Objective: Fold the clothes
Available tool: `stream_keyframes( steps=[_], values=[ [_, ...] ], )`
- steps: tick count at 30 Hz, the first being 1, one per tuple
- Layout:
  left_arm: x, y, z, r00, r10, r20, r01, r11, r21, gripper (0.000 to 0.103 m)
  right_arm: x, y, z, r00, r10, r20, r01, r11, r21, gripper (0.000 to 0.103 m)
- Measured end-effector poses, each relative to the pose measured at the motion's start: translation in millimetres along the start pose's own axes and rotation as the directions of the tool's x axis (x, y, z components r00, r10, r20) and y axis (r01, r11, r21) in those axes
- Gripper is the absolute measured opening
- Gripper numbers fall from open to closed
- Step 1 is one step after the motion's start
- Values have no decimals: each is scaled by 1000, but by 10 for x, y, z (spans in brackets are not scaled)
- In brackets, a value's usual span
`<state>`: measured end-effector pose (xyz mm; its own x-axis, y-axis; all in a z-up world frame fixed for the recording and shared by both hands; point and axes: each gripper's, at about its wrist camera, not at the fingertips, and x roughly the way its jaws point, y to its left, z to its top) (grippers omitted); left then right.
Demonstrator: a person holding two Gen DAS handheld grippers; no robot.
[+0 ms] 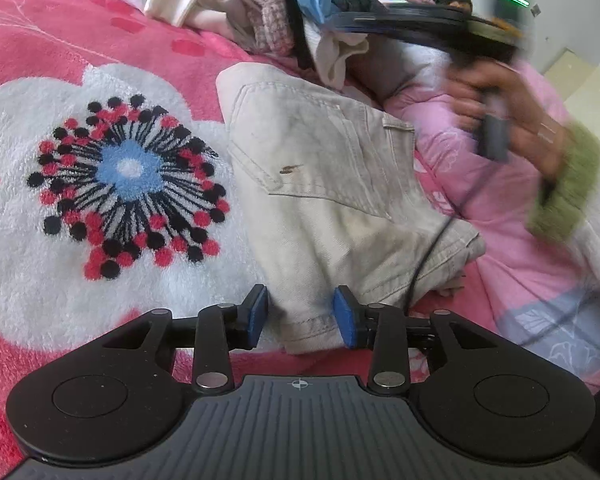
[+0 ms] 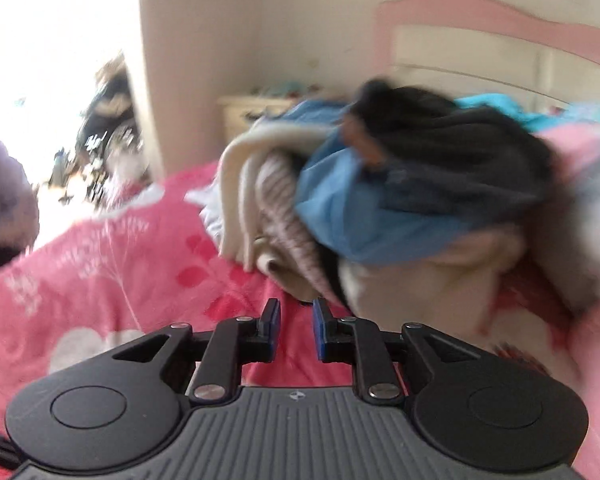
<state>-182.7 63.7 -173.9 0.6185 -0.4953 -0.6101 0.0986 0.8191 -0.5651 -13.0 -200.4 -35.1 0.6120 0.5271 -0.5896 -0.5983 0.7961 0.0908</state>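
- Lying flat on the pink floral blanket [image 1: 40,40], the folded beige trousers [image 1: 320,184] sat right in front of the left gripper [image 1: 300,314], back pocket facing up.
- L gripper's blue pads [image 1: 259,316] stood wide apart, one on each side of the trousers' near hem; hem was between them, but not pinched as far as the left wrist view showed.
- Trousers lay just right of the big white flower w/ blue centre [image 1: 128,168] woven in the blanket, overlapping its edge.
- Clothes pile [image 1: 260,8] sat beyond the trousers at the far end: cream, checked pink, blue and dark pieces, jumbled, touching the trousers' far edge.
- A black cable [image 1: 432,248] ran across the trousers' right part, up toward a hand [image 1: 512,120] w/ green fuzzy cuff, which held the right gripper's handle; all blurred.
- Pink quilt [image 1: 500,200] lay just right of the trousers.
- R gripper [image 2: 296,328] hung above the blanket [image 2: 120,264], pads at a narrow gap w/ nothing between them.
- Same pile [image 2: 380,200] filled the right wrist view just ahead of the R fingertips, blue garment [image 2: 348,216] and dark one [image 2: 460,148] on top; blurred, so contact couldn't be told.
- Pink-and-cream headboard [image 2: 480,40] and a small nightstand [image 2: 252,112] stood behind the pile.
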Motion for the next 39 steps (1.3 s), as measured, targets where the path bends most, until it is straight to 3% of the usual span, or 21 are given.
stream_keyframes(
  steps=[4, 8, 15, 21, 25, 29, 34, 37, 39],
  values=[
    [-70, -59, 73, 999, 31, 9, -31, 998, 55, 40, -536, -91, -266, 999, -34, -17, 36, 996, 86, 19],
    [-192, -175, 166, 996, 66, 55, -72, 991, 113, 40, -571, 25, -615, 995, -50, -81, 56, 995, 77, 19],
    [-130, -483, 239, 995, 86, 48, -93, 979, 182, 43, -45, 1, -658, 986, -95, -139, 99, 995, 25, 19],
    [-29, -696, 99, 992, 124, 7, -120, 946, 301, 46, 441, -283, -828, 977, -120, -175, 142, 982, 122, 17],
    [-20, -740, 58, 990, 141, 11, -136, 931, 338, 48, 244, -270, -805, 985, -113, -128, 133, 977, 166, 17],
    [-4, -753, 51, 990, 140, 16, -137, 929, 344, 50, -210, -204, -810, 995, -56, -88, 74, 975, 210, 19],
    [16, -767, 43, 990, 138, 22, -137, 927, 350, 52, -569, -72, -888, 990, 17, -143, 14, 977, 215, 21],
    [19, -767, 42, 991, 134, 25, -135, 928, 348, 52, -527, 7, -1027, 976, 19, -217, 26, 979, 202, 21],
    [7, -762, 51, 991, 132, 29, -134, 932, 336, 52, -431, 50, -1141, 958, -22, -285, 77, 980, 185, 21]
  ],
)
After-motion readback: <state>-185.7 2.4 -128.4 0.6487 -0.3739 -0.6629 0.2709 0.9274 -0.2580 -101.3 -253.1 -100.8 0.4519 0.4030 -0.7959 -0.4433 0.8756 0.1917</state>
